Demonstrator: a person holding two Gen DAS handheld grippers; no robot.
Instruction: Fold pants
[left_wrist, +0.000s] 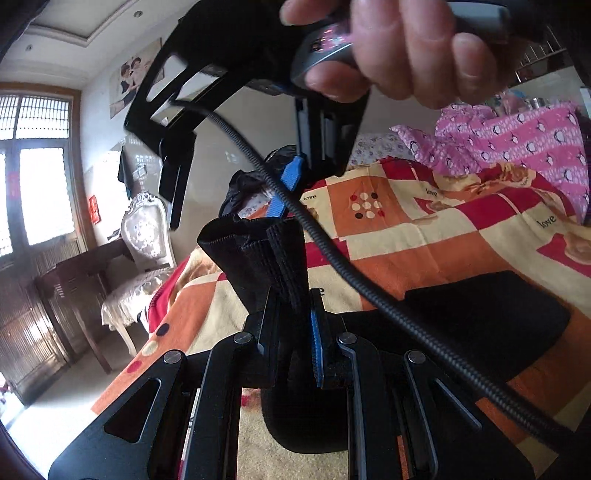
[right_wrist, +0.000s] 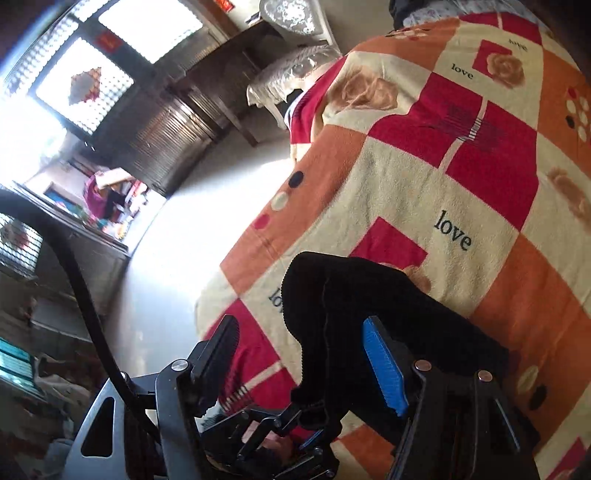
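Note:
Black pants (left_wrist: 491, 325) lie partly on a bed with an orange, red and cream checked blanket (left_wrist: 406, 236). My left gripper (left_wrist: 295, 317) is shut on a ribbed black edge of the pants (left_wrist: 258, 254) and holds it up above the bed. My right gripper shows in the left wrist view (left_wrist: 284, 192), held by a hand above and beyond the left one, with blue pads. In the right wrist view my right gripper (right_wrist: 299, 354) is open, and the black pants (right_wrist: 369, 314) hang between its spread fingers without being pinched.
A pink penguin-print quilt (left_wrist: 517, 140) is heaped at the far side of the bed. A white ornate chair (left_wrist: 144, 236) and a dark wooden desk (left_wrist: 74, 280) stand by the bed's left edge. A black cable (left_wrist: 332, 258) crosses the left wrist view.

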